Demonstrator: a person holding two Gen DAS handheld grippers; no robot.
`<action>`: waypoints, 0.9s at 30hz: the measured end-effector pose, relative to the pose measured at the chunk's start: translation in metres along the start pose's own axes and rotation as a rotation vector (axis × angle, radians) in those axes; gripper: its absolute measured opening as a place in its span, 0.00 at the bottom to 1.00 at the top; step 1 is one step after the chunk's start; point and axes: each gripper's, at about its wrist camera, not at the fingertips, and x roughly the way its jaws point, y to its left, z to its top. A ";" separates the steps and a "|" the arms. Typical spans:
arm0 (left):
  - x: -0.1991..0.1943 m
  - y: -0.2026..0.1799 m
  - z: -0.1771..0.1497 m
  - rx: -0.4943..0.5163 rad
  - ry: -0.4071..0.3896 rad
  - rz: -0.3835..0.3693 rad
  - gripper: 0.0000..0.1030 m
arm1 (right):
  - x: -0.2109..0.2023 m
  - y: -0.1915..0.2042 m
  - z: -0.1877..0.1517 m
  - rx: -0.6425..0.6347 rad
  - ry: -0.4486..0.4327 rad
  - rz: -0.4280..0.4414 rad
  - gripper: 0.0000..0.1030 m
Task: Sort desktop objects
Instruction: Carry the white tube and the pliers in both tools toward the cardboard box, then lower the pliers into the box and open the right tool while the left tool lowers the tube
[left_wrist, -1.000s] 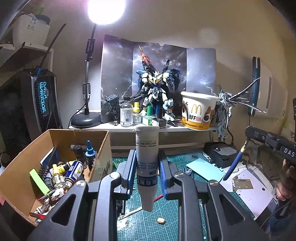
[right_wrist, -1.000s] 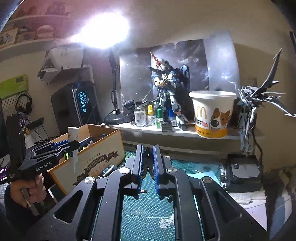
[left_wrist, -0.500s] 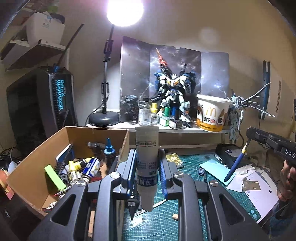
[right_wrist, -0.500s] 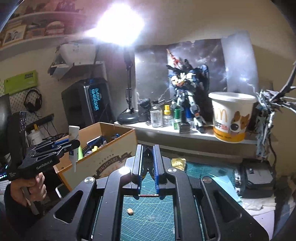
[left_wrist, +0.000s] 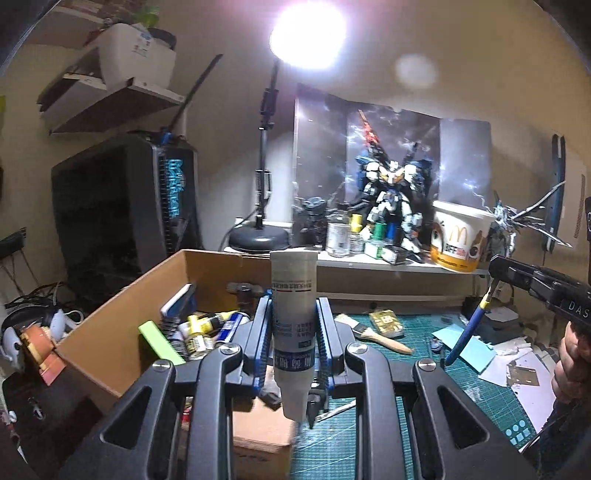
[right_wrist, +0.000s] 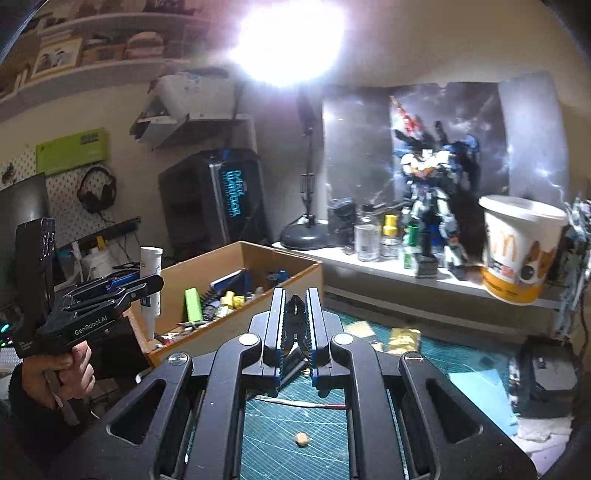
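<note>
Tube (left_wrist: 294, 325) was clamped by left gripper (left_wrist: 294, 332) above box (left_wrist: 110, 332); right gripper (right_wrist: 295, 325) gripped a blue-handled tool (left_wrist: 466, 332); brush (left_wrist: 373, 334) remained at two o'clock.

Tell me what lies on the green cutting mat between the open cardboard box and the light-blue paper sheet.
In the left wrist view, a wooden-handled paintbrush and a small yellowish packet lie there.

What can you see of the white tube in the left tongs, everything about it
The white tube looks like soft plastic, with a wide flat cap on top, printed text and a dark blue band lower down. It stands upright, clamped mid-body by the left tongs, beside the cardboard box. The right wrist view shows it outside the box's near wall.
</note>
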 end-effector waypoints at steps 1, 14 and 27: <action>-0.002 0.003 0.000 -0.004 -0.001 0.010 0.22 | 0.002 0.002 0.001 -0.003 0.000 0.009 0.10; -0.037 0.051 -0.005 -0.054 -0.021 0.169 0.22 | 0.039 0.053 0.013 -0.074 0.004 0.180 0.10; -0.072 0.092 -0.012 -0.104 -0.023 0.311 0.22 | 0.074 0.099 0.022 -0.131 0.012 0.340 0.10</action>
